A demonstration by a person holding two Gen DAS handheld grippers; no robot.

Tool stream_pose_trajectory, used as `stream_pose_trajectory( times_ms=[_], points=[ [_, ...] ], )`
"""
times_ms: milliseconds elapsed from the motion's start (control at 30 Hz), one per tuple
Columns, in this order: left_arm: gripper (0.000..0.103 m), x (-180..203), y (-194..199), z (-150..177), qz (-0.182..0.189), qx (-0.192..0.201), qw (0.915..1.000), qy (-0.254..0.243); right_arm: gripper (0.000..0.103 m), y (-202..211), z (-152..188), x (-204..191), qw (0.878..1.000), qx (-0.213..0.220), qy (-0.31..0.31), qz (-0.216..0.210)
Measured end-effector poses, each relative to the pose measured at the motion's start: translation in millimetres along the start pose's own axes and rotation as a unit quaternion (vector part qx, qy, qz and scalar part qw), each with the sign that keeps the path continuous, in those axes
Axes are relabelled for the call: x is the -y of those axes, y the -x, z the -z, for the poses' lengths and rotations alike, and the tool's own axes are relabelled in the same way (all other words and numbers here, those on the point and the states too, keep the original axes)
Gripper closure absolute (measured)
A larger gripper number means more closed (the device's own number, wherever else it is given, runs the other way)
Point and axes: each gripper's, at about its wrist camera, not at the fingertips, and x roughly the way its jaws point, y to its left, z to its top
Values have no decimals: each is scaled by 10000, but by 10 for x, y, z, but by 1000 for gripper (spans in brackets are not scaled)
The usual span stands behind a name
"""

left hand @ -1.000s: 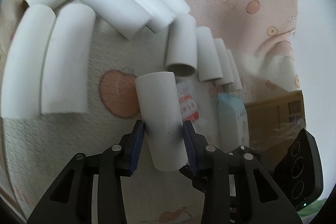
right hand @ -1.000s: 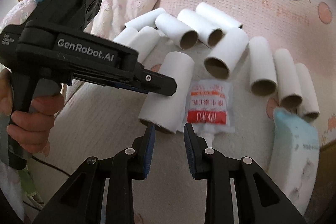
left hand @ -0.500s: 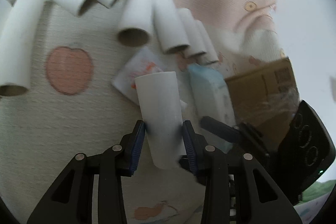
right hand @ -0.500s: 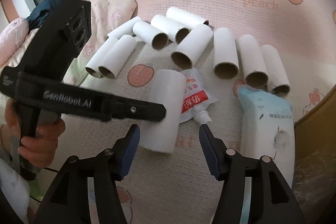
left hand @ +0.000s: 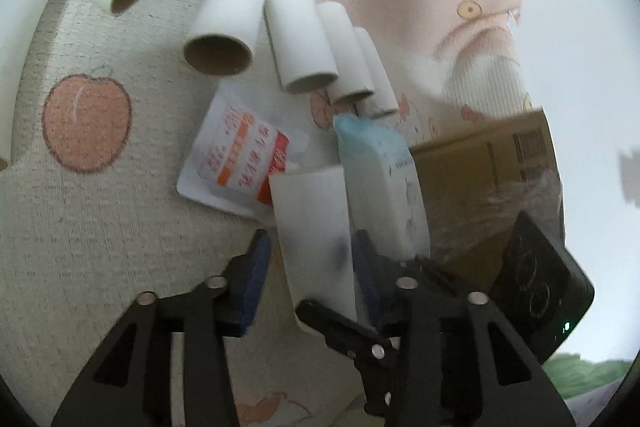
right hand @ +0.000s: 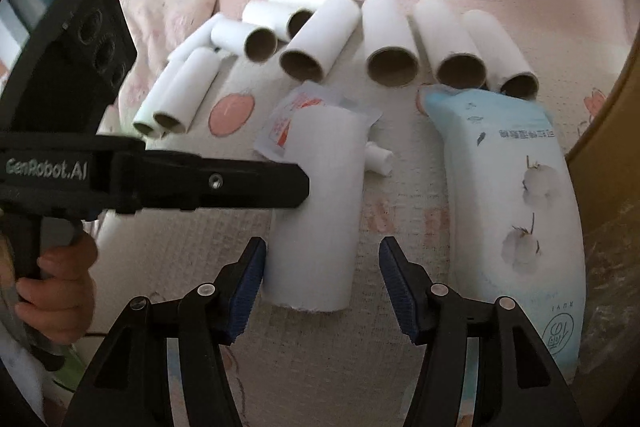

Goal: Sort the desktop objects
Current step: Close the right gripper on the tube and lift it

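Note:
My left gripper [left hand: 310, 259] is shut on a white cardboard tube [left hand: 316, 231] and holds it just above the patterned cloth; it also shows in the right wrist view [right hand: 320, 211]. My right gripper [right hand: 322, 267] is open, its jaws on either side of the tube's near end, the left pad close to it. Several more white tubes [right hand: 316, 39] lie in a row farther back. A white and red spouted pouch [left hand: 236, 163] lies under the held tube's far end. A light blue tissue pack [right hand: 516, 211] lies to the right.
A brown cardboard box [left hand: 492, 183] stands at the right, beside the tissue pack. A folded pink cloth [right hand: 160, 11] lies at the back left. A hand [right hand: 60, 291] holds the left gripper's handle at the left.
My left gripper has carried the tube to the right, toward the tissue pack. My right gripper has opened wide and come up around the tube's near end.

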Motion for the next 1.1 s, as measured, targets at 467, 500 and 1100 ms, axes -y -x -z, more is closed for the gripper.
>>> stream_pose_trajectory(
  times_ms=[467, 500, 1100],
  points=[
    [60, 47, -112, -31, 113, 9, 9996, 241, 47, -129, -115, -74, 9998, -75, 136, 148],
    [60, 86, -102, -21, 77, 28, 9999, 141, 47, -126, -116, -74, 9998, -57, 126, 137],
    [60, 1302, 350, 198, -65, 775, 9760, -2035, 61, 595, -130, 48, 9949, 965, -288, -8]
  ],
)
